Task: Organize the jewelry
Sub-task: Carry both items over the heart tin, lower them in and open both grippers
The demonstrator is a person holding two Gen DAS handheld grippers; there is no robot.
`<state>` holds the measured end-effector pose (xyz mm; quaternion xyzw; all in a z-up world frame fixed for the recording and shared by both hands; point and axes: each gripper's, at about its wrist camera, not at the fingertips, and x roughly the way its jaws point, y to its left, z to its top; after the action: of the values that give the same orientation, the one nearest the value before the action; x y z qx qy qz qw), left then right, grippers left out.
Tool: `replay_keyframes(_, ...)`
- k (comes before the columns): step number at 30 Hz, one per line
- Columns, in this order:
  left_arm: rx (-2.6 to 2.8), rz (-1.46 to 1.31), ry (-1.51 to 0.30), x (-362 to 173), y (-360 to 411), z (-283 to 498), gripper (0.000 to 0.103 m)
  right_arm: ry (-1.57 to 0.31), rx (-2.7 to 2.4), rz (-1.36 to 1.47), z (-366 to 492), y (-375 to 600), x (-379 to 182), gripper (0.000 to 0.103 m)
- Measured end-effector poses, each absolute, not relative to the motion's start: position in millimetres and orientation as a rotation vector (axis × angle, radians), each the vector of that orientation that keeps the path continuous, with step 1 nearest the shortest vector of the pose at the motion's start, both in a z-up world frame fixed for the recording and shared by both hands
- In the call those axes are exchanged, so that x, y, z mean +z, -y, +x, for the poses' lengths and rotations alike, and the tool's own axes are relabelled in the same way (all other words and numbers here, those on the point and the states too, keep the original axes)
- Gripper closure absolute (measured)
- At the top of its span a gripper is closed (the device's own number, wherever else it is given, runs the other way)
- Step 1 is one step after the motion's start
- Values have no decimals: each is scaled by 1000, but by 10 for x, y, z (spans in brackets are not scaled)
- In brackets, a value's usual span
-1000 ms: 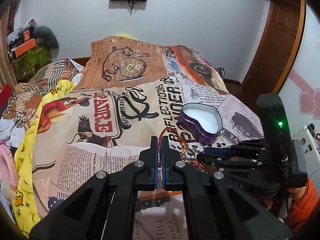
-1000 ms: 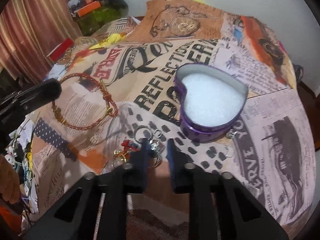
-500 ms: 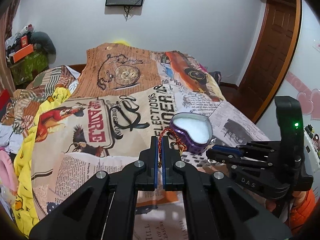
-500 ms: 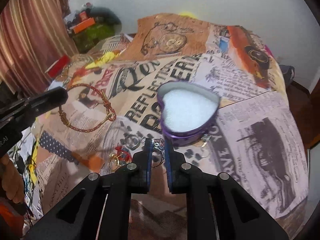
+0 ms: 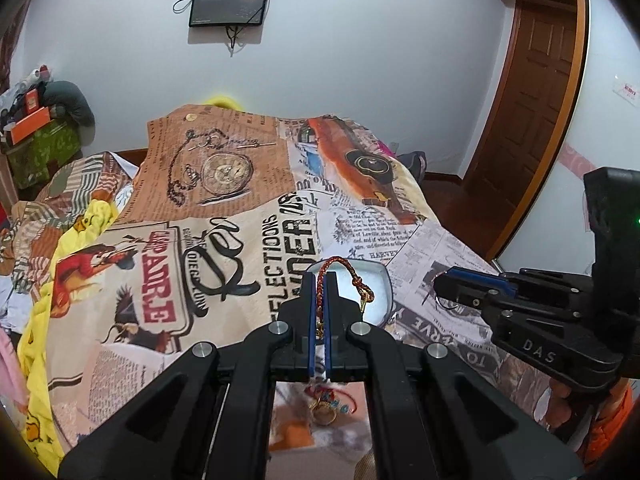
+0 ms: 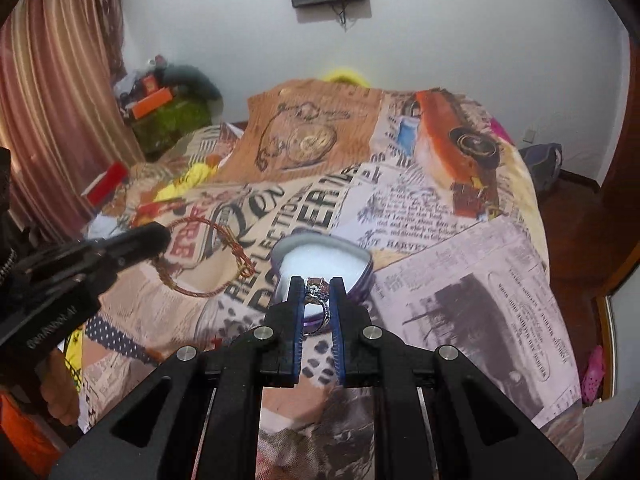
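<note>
Red-and-gold braided bracelet (image 5: 318, 292) and silver ring (image 6: 317, 300) clamped, both airborne.
My left gripper (image 5: 319, 300) pinches the bracelet; my right gripper (image 6: 317, 304) grips the ring. Heart-shaped tin (image 6: 360, 276) at 12 o'clock holds nothing yet; loose trinkets (image 5: 326, 410) remain at 6 o'clock.

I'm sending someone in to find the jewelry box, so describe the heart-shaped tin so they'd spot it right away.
Start at the bed spread with a newspaper-print blanket showing a pocket watch and an orange car. Near its front edge sits the heart-shaped tin, lid off, purple walls, white padding inside. It is the only container there; the loose jewelry beside it lies flat on the cloth.
</note>
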<state>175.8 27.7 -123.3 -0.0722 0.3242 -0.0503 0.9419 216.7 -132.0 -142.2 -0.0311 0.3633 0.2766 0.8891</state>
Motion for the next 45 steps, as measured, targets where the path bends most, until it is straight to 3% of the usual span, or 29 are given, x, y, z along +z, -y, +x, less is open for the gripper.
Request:
replay_keyframes(27,-170,-183,-809,-1703,-192,2636,102,-794,602,-33,2647,1217,-1725,92)
replay_keyframes(45,-210,-185,-866,-1857,-196,2756,102,-878,635,-80,2747,1036,-1989,92)
